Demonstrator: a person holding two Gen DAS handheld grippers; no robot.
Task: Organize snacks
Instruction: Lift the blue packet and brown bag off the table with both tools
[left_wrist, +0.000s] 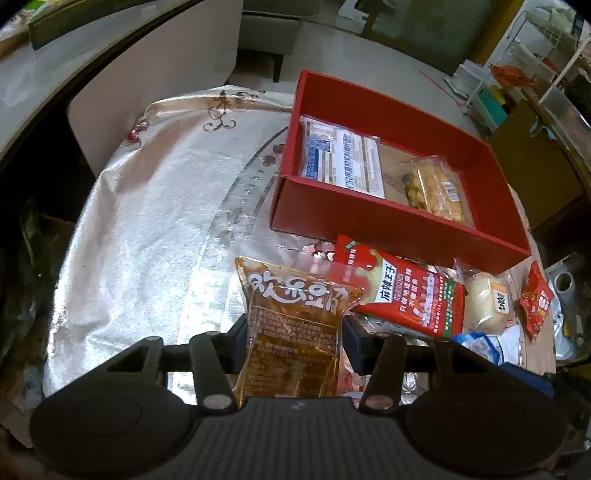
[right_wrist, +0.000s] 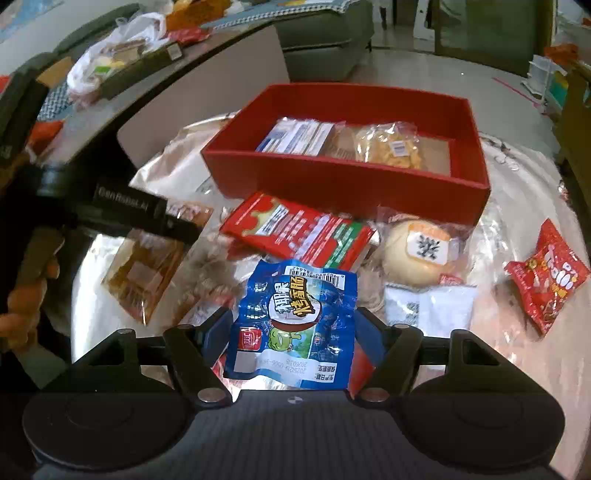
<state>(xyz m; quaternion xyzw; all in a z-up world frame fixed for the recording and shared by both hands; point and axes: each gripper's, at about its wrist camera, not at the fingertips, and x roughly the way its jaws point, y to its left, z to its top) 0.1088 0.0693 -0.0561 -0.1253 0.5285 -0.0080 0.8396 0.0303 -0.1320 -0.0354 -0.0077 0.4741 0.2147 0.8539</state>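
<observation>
Left gripper pinches an amber snack pouch between its pads, lifted off the silvery tablecloth; right gripper clamps a blue snack packet; ahead of both sits the red box, already holding two packets.

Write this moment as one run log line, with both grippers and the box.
left gripper: shut on brown sauce packet | right gripper: shut on blue sausage packet | red box: two packets inside
</observation>
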